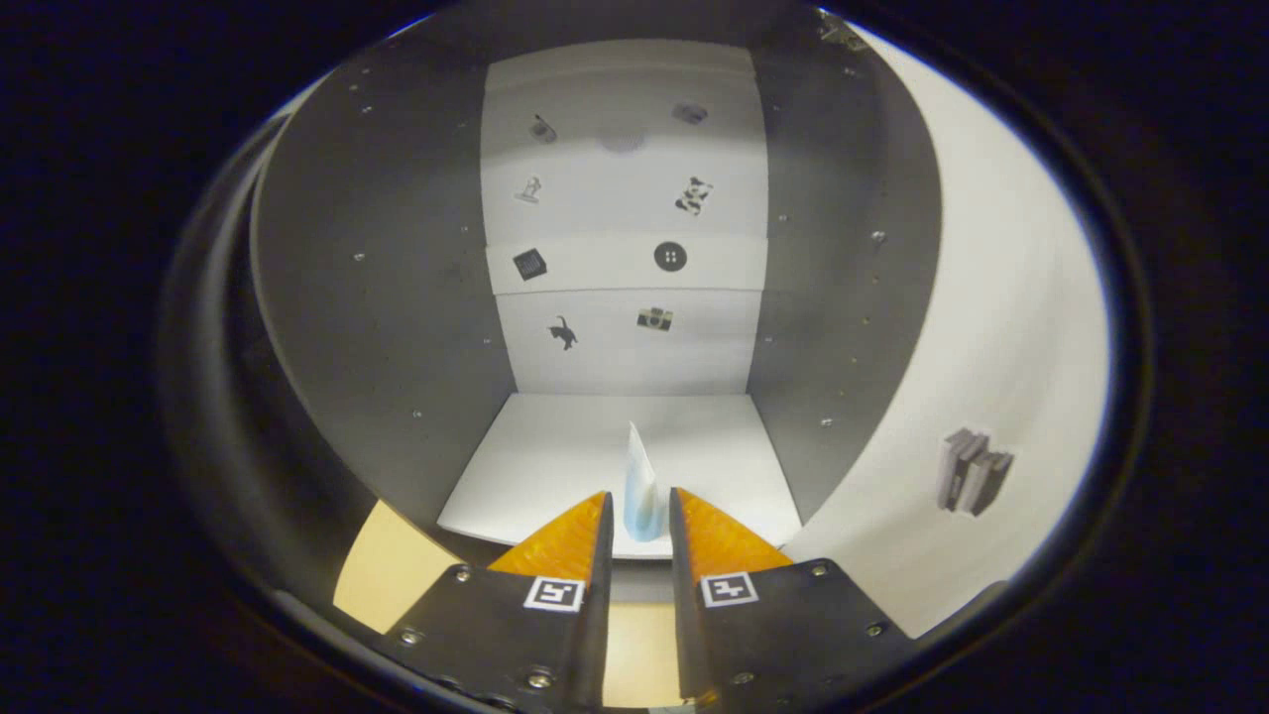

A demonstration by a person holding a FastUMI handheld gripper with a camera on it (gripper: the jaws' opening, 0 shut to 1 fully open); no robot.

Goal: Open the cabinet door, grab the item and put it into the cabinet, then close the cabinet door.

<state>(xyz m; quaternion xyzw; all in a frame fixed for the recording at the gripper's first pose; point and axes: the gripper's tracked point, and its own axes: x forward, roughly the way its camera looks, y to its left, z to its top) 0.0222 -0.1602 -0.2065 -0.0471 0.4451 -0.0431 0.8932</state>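
The cabinet (397, 297) stands open straight ahead, with grey side walls, a white back panel carrying small dark stickers, and a white floor (555, 456). Its white door (1001, 327) is swung out to the right of the fingers and bears a sticker of books. My gripper (639, 496) is shut on a thin white and pale-blue item (639, 476). The item stands upright between the fingertips, and its pointed top rises above them. The fingertips sit at the front edge of the cabinet floor, and the item is over that edge.
A tan wooden tabletop (382, 570) shows below the cabinet, left of the fingers and between them. A shelf line crosses the back panel (625, 263) about halfway up. The cabinet's floor beyond the item is bare.
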